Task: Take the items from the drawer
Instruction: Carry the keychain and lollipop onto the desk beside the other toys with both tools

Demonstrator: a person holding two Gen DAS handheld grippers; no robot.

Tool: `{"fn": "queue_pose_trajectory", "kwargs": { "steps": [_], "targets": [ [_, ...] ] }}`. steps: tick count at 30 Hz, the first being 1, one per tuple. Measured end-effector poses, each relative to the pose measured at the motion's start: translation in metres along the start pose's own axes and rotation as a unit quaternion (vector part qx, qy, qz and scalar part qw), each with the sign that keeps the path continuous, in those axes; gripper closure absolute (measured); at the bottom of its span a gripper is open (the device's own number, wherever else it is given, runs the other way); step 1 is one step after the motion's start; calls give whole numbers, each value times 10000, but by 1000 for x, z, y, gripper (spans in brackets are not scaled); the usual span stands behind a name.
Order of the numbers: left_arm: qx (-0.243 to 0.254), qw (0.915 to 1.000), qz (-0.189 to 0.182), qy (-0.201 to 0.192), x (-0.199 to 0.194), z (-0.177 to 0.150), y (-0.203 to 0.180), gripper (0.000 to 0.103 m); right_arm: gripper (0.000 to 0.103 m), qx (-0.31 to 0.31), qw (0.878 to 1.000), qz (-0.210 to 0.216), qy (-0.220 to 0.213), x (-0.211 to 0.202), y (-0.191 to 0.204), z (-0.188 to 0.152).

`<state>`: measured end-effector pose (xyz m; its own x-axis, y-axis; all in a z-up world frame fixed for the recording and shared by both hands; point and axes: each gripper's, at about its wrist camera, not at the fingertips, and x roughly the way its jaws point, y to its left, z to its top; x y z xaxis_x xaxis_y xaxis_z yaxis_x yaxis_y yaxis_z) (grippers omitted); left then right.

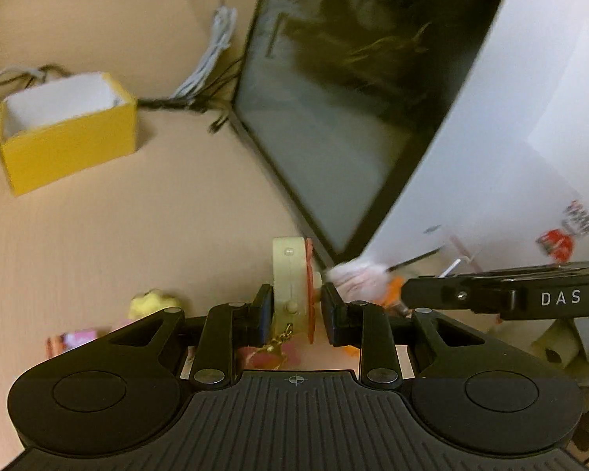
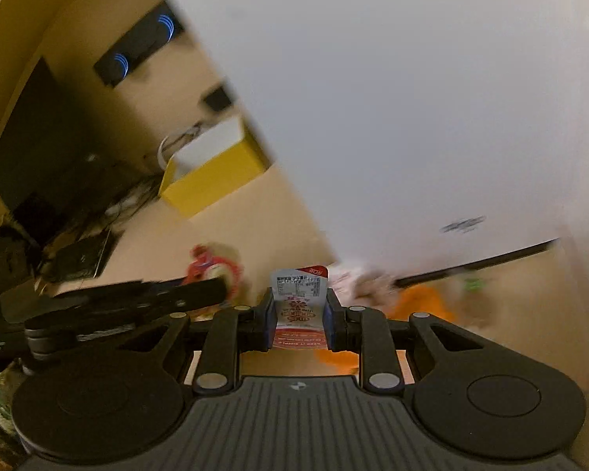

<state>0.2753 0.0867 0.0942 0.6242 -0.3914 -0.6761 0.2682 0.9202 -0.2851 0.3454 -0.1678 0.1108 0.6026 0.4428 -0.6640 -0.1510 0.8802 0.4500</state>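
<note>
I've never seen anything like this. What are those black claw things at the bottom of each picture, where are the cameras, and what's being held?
They are hand-held grippers, one in each of a person's hands, each with a camera looking along its two fingers. One picture comes from the left gripper, clamped on a cream and orange keychain toy. The other comes from the right gripper, clamped on a small red and white packet. Beyond them lie a tan table, a yellow box, a dark screen and blurred small items.

surface: pale wood tabletop (image 1: pixel 98 235) | dark monitor (image 1: pixel 333 117) | white cables (image 1: pixel 216 51) | light: warm
</note>
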Motion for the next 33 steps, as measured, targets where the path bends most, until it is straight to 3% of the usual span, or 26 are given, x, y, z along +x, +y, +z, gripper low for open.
{"fn": "queue_pose_trajectory", "kwargs": {
  "steps": [6,12,17,27,33],
  "targets": [
    [-271,9989,195,340,18,-12,26,73,80,-277,9980,169,537,36,9,-3],
    [-491,9985,181,179,30,-16,40,72,80,-546,9952,-89,809,68,7,3],
    [-446,9982,387,133,38,-19,45,65,80,-947,9921,-332,747,82,13,5],
    [-639,9965,513,-134,21,-22,54,66,78,-1500,9848,-705,512,92,16,4],
    [-662,9958,532,-335,-4,-24,60,66,61,-1561,9852,-699,149,72,21,5]
  ]
}}
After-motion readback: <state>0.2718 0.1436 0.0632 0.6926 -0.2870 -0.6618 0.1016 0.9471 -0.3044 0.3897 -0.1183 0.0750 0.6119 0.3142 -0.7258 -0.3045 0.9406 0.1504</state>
